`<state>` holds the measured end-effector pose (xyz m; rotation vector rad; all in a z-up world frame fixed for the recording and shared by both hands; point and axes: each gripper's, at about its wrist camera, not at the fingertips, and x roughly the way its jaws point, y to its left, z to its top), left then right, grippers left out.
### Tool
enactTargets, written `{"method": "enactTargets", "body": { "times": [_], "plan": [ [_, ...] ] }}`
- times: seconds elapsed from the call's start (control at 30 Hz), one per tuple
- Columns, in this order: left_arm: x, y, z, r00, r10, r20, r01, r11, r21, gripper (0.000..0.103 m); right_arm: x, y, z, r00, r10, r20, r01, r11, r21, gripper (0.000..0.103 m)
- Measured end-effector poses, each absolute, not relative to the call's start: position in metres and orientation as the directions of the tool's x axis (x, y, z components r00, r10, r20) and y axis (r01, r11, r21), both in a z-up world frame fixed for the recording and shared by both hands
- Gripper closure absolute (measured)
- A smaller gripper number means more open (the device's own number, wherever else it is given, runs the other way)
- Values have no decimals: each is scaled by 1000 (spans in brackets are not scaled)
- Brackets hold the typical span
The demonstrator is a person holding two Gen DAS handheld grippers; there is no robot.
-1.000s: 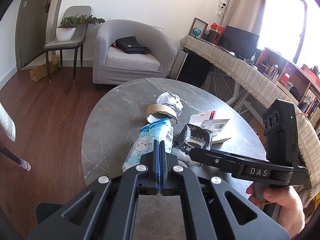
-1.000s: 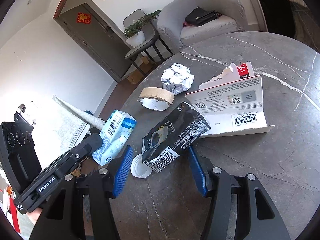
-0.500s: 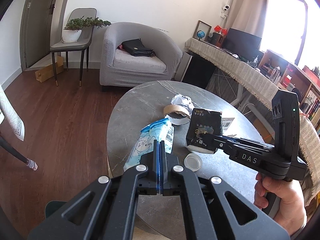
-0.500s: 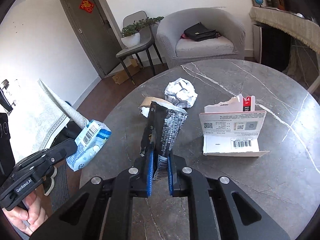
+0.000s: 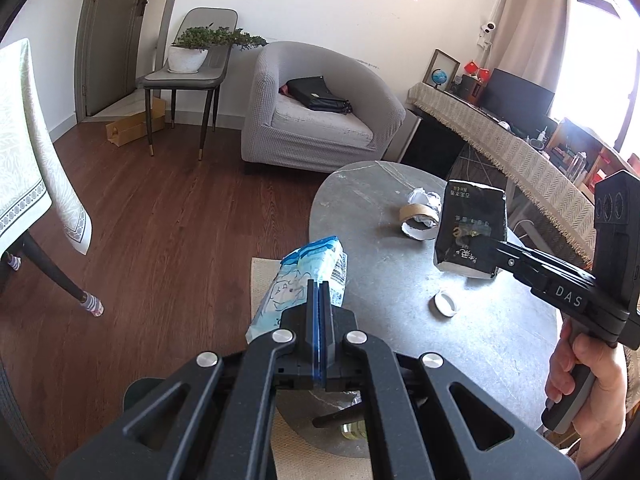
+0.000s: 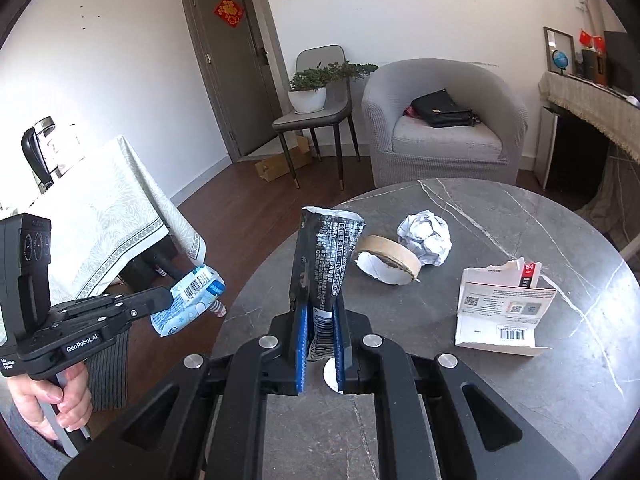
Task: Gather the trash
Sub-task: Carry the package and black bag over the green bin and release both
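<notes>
The right gripper (image 6: 320,344), open a second ago, now pinches the black wrapper (image 6: 324,256) upright, lifted off the tabletop (image 6: 500,392) near its left edge. The left gripper (image 5: 319,312) still clamps the blue packet (image 5: 304,280), carried past that edge.

The near part of the round table (image 6: 500,412) lies bare; farther back a tape roll (image 6: 386,266), a paper ball (image 6: 426,237) and a torn card box (image 6: 502,312) stand in the way; bare floor (image 5: 168,240) lies left of the table, bounded by a cloth-covered table (image 6: 100,220).
</notes>
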<state>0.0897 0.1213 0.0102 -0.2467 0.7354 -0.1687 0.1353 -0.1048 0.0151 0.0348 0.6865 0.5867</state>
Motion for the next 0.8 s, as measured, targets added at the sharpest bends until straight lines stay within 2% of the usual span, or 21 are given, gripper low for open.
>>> {"method": "enactTargets", "body": {
  "times": [0.37,0.8],
  "plan": [
    [70,171,-34,636,-152,-756,-45,972,-233,102,124,-38,12,529,609,-591,-614,755,230,93],
    [46,205,-69,552,-100,-828,-100,978,-184,102,99,39,-8,407,643,-649,-726,659,198,93]
  ]
}}
